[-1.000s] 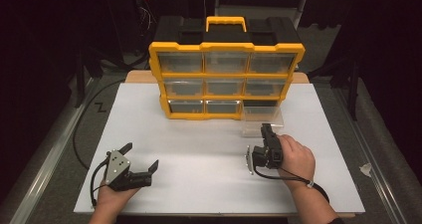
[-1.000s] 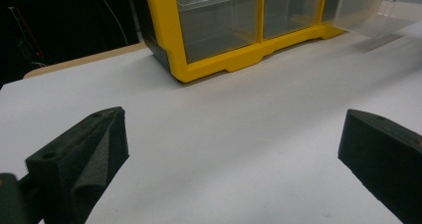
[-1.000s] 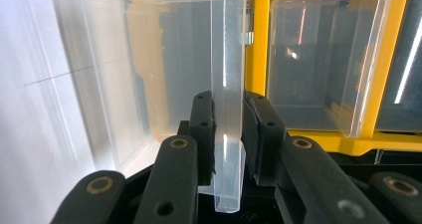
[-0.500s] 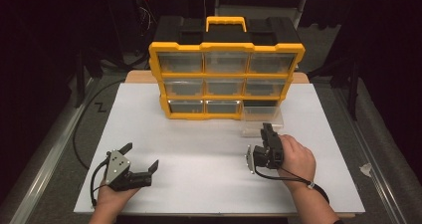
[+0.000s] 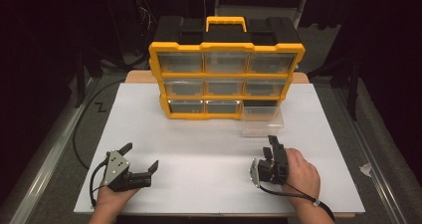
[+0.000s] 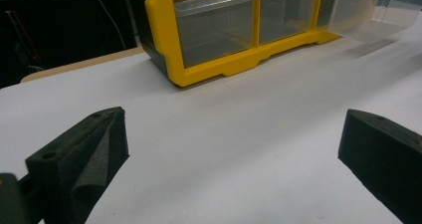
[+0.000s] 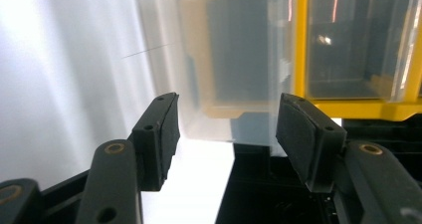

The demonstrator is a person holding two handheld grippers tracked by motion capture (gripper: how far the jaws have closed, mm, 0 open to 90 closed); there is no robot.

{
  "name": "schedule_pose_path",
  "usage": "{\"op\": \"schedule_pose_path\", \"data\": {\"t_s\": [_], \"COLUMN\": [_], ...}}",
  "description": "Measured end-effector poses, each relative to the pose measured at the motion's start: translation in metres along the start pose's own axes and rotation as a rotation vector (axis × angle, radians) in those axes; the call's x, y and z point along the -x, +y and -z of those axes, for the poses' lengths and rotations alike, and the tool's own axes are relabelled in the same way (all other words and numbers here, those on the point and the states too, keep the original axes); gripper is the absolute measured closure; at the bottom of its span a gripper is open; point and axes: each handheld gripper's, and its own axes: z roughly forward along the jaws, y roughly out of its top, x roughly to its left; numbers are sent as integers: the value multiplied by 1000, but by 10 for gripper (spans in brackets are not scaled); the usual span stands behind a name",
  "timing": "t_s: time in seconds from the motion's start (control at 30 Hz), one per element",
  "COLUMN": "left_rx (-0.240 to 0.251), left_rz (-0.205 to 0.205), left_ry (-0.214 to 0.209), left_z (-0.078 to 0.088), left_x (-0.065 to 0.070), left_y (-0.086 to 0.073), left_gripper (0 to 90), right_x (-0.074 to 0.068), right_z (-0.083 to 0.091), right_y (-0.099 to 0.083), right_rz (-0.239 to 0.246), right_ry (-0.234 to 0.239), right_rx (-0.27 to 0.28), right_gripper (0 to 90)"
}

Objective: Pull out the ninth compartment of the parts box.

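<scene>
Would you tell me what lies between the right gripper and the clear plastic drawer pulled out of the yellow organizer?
Only bare white tabletop separates right gripper from clear drawer, seen in the high view.

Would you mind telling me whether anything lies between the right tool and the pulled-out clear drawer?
Nothing visible does. Bare white board separates the right tool from the clear drawer, which sticks out of the yellow organizer. Its jaws, just opening, hold nothing.
</scene>
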Motion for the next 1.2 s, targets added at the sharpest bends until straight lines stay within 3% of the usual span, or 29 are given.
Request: {"op": "schedule_pose_path", "data": {"t_s": [0.07, 0.2, 0.27, 0.6, 0.77, 1.0, 1.2], "left_rx": [0, -2, -5, -16, -23, -24, -25], "left_rz": [0, 3, 4, 2, 0, 1, 9], "left_ry": [0, -3, -4, 0, 1, 0, -1], "left_z": [0, -1, -2, -3, -4, -3, -3], "left_x": [0, 0, 1, 2, 2, 2, 1], "left_y": [0, -1, -1, -1, -2, -2, -2], "left_gripper": [2, 2, 2, 2, 2, 2, 2], "right_x": [-4, -13, -14, -14, -12, -13, -9], "right_z": [2, 6, 8, 11, 10, 7, 9], "right_y": [-2, -10, -15, -15, -15, -14, -14], "right_rz": [6, -27, -45, -40, -36, -31, -51], "right_ry": [0, -16, 8, 10, 24, 21, -26], "right_rx": [4, 15, 24, 40, 42, 22, 29], "right_gripper": [426, 416, 408, 356, 278, 25, 9]}}
